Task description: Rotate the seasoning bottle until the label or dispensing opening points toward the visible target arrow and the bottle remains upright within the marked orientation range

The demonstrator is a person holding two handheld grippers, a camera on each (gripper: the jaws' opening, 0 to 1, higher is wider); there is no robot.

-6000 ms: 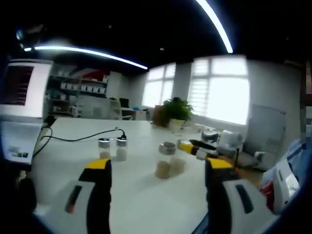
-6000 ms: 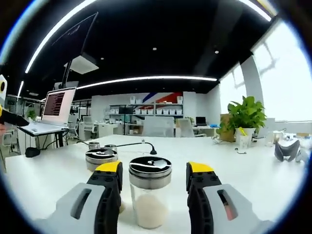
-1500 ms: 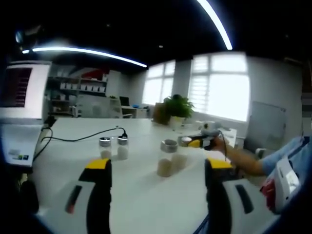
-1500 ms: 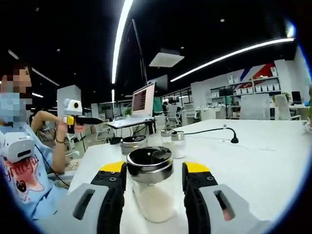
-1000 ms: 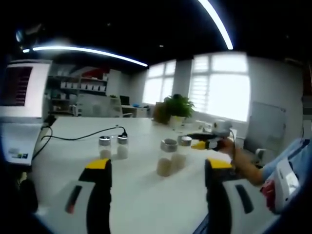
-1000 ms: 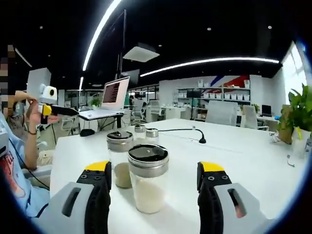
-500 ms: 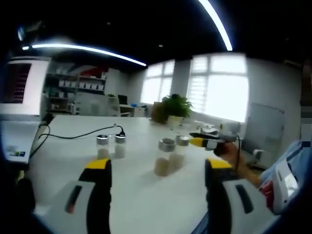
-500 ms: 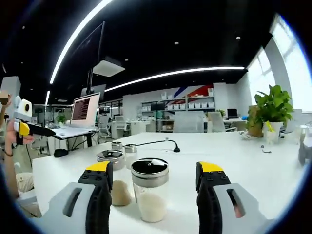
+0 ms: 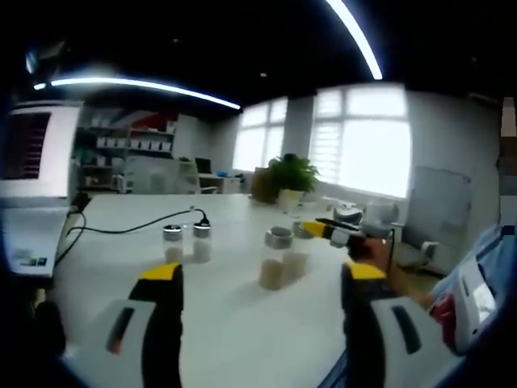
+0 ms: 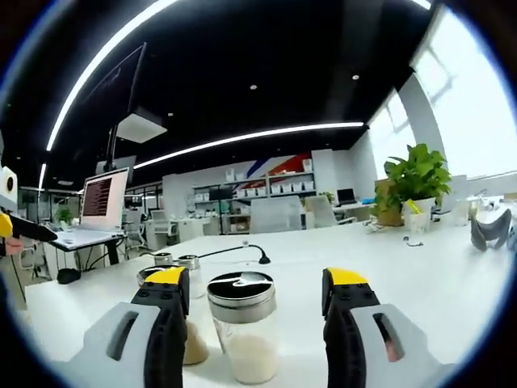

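A clear glass seasoning bottle with a steel lid [image 10: 242, 325] stands upright on the white tabletop [image 10: 452, 307] between the spread right tongs [image 10: 246, 303], seemingly untouched. The left tongs [image 9: 262, 279] hang apart, well back.

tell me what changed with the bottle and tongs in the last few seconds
The right tongs, shut on the white-filled seasoning bottle 1.5 s ago, have opened and let it go; it stands upright between the jaws. The left tongs stayed open and away from the bottles.
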